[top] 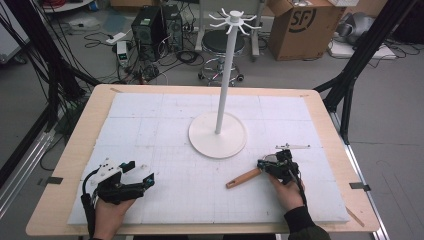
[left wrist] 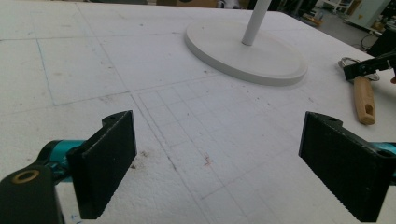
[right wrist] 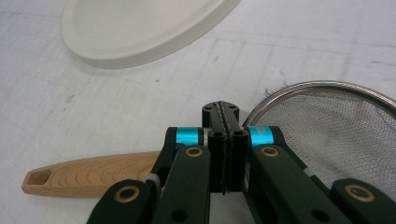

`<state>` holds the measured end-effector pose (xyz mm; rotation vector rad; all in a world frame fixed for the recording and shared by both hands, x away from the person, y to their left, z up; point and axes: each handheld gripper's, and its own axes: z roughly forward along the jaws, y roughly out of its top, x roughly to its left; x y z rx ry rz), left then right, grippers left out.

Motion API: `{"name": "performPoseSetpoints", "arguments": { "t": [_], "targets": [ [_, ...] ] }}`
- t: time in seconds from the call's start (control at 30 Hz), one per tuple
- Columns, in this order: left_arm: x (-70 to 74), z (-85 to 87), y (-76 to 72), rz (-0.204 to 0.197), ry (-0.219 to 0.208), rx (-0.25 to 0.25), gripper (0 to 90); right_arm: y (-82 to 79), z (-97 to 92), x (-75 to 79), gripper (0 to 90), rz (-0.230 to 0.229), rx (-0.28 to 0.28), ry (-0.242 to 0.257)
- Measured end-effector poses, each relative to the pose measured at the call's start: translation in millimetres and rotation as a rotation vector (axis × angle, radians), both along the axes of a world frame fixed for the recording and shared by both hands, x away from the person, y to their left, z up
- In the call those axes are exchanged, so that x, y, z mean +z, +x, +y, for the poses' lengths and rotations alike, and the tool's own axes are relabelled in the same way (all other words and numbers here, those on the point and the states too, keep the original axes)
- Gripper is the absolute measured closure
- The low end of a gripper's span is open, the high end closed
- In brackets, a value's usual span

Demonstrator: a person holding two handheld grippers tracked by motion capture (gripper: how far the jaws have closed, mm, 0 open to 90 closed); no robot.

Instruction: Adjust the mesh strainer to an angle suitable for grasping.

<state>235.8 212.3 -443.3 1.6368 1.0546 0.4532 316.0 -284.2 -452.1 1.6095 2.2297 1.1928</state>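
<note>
The counter (top: pixel 70 150) in front of me is a pale wooden top covered by a white foam sheet ruled with faint grid lines. Past its middle stands the white metal hanging stand (top: pixel 218 134), a round flat base with a tall upright pole ending in a ring of hooks.

The thing my next move likely turns on is the wire-mesh strainer with a light wooden handle (right wrist: pixel 93 176), lying flat on the foam toward my right side, well apart from my left hand. Its long axis slants across the sheet: the handle end points toward me and to my left, and the steel-rimmed mesh bowl (right wrist: pixel 327 126) lies at the far right end, just beside the stand's base but not touching it.

My right hand-held gripper (right wrist: pixel 223 140) is the nearer one by far. It sits directly over the junction where handle meets bowl, its jaws pressed together. From its own view the pads appear to meet with nothing between them, so I cannot tell whether they pinch the strainer's neck or merely hover above it.

My left hand-held gripper (left wrist: pixel 215 158) rests low over bare foam, jaws spread wide and holding nothing, pointed toward the stand.
</note>
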Motion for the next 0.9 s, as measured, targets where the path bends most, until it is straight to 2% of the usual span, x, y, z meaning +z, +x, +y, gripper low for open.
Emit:
{"name": "performPoseSetpoints", "arguments": {
  "t": [0.03, 0.07, 0.1, 0.13, 0.17, 0.23, 0.33, 0.37, 0.5, 0.67, 0.8, 0.83, 0.9],
  "targets": [
    [0.0, -0.1, 0.0, 0.000, -0.002, 0.002, 11.7, -4.8, -4.7, 3.0, 90.0, -0.029, 0.001, 0.051],
    [-0.1, 0.1, 0.3, 0.000, -0.003, 0.002, 11.7, -4.8, -4.7, 3.0, 90.0, -0.029, 0.001, 0.051],
    [-0.1, 0.2, 0.6, 0.002, -0.001, 0.002, 11.7, -10.0, -8.3, 8.1, 90.0, -0.050, -0.001, 0.107],
    [-0.3, 0.1, 0.9, 0.003, 0.000, 0.001, 11.7, -12.8, -8.9, 10.4, 90.0, -0.054, 0.005, 0.138],
    [-0.5, -0.3, 1.0, 0.004, 0.001, 0.002, 11.7, -12.8, -8.9, 10.4, 90.0, -0.054, 0.005, 0.138],
    [-0.6, -1.2, 0.8, 0.004, 0.003, -0.003, 11.7, -17.8, -5.9, 12.6, 90.0, -0.038, 0.043, 0.173],
    [-0.4, -1.7, 0.2, 0.002, 0.002, 0.000, 11.7, -26.4, 1.8, 11.7, 90.0, -0.020, 0.095, 0.196],
    [-0.2, -1.4, 0.1, 0.003, 0.004, -0.001, 11.7, -29.8, 4.2, 10.2, 90.0, -0.025, 0.103, 0.197],
    [0.2, -0.6, 0.0, 0.001, -0.002, 0.002, 11.7, -41.9, 13.7, 4.8, 90.0, 0.002, 0.160, 0.186],
    [0.3, -1.8, 0.0, 0.001, 0.002, -0.002, 11.7, -54.3, 29.0, 2.4, 90.0, 0.029, 0.203, 0.179],
    [0.3, -1.9, -0.1, 0.000, 0.000, -0.001, 11.7, -56.4, 46.1, -3.9, 90.0, 0.056, 0.247, 0.118],
    [0.3, -1.8, 0.0, 0.000, -0.001, 0.001, 11.7, -55.8, 49.3, -3.4, 90.0, 0.041, 0.250, 0.105],
    [0.3, -1.4, 0.1, -0.002, 0.000, 0.002, 11.7, -52.5, 55.1, -4.2, 90.0, 0.055, 0.253, 0.107]
  ]
}}
